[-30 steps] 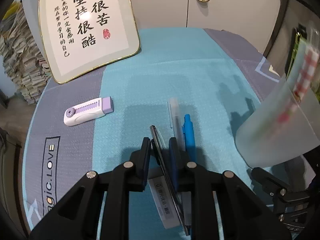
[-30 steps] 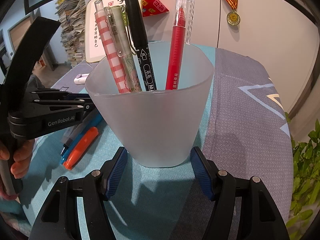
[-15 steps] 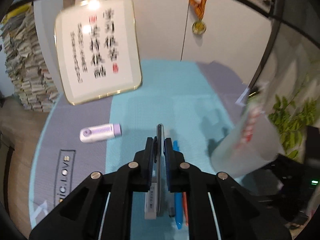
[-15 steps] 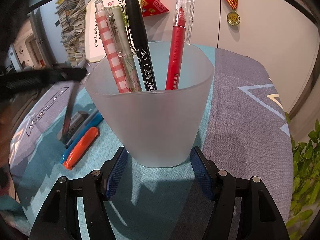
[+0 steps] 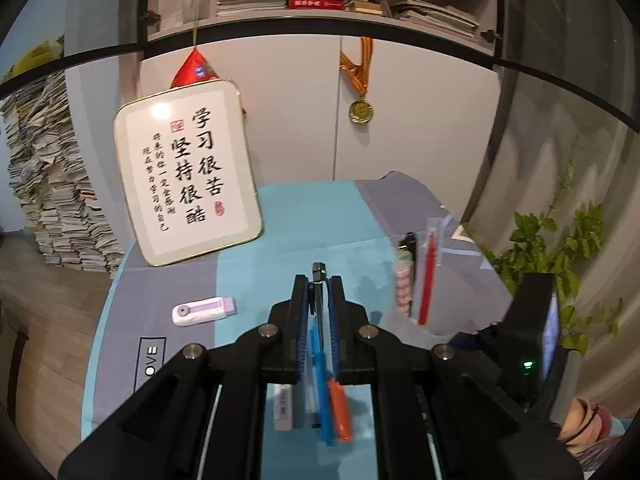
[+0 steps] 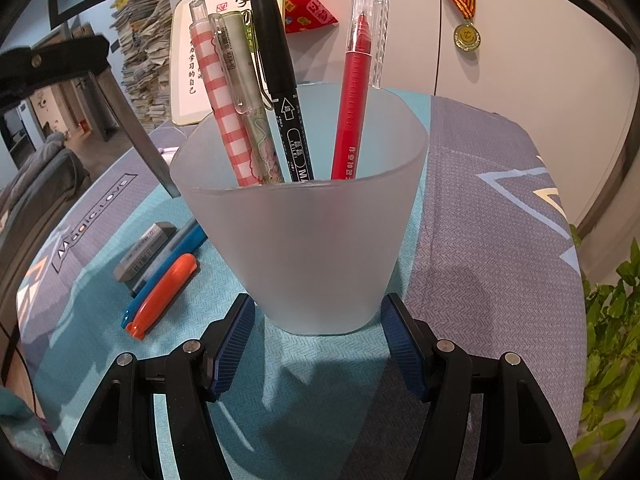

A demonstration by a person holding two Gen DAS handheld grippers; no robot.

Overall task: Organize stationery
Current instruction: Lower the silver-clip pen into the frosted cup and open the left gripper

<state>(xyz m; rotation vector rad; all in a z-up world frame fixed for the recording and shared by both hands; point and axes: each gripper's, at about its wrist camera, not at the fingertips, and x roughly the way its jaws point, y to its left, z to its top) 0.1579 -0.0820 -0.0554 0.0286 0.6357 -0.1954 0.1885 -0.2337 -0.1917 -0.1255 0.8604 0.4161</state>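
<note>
Lifted clear of the counter (image 5: 304,216) since a second ago, the left gripper (image 5: 319,280) now rides high, its view tipped up to take in the bookshelf. Its fingers (image 5: 301,300) closed further in that second and are clamped tight on a slim dark pen (image 5: 319,276), whose tip pokes out beyond them. Below it on the teal cloth lie a grey eraser (image 6: 144,251), a blue pen (image 6: 170,270) and an orange pen (image 6: 162,296), side by side. A lilac correction-tape dispenser (image 5: 204,311) sits well apart to the left. The right gripper (image 6: 318,340) has not moved: its fingers (image 6: 232,350) grip the base of the frosted pen cup (image 6: 300,240), which holds a checked pen (image 6: 218,92), a green pen (image 6: 248,96), a black marker (image 6: 280,80) and a red pen (image 6: 354,92).
</note>
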